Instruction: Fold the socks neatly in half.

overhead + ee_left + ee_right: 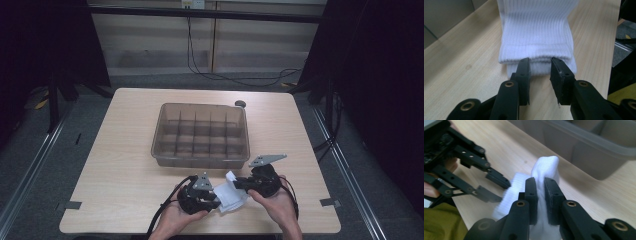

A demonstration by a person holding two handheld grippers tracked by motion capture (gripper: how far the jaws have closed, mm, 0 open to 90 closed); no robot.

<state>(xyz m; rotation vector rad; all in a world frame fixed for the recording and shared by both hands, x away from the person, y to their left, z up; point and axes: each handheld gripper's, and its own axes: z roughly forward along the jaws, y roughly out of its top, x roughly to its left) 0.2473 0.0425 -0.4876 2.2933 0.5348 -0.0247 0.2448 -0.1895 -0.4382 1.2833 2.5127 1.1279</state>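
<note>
My right gripper (pixel 540 187) view shows its jaws clenched on the white sock (pixel 545 167); my left gripper (pixel 540 67) jaws stand parted at its cuff.

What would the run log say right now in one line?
right tongs: shut on sock | left tongs: open at sock cuff | divided bin: behind

A grey divided bin (pixel 201 135) stands on the light wooden desk (pixel 125 150) just beyond the fingers, a small dark round object (pixel 240 104) lying past its far right corner.
</note>
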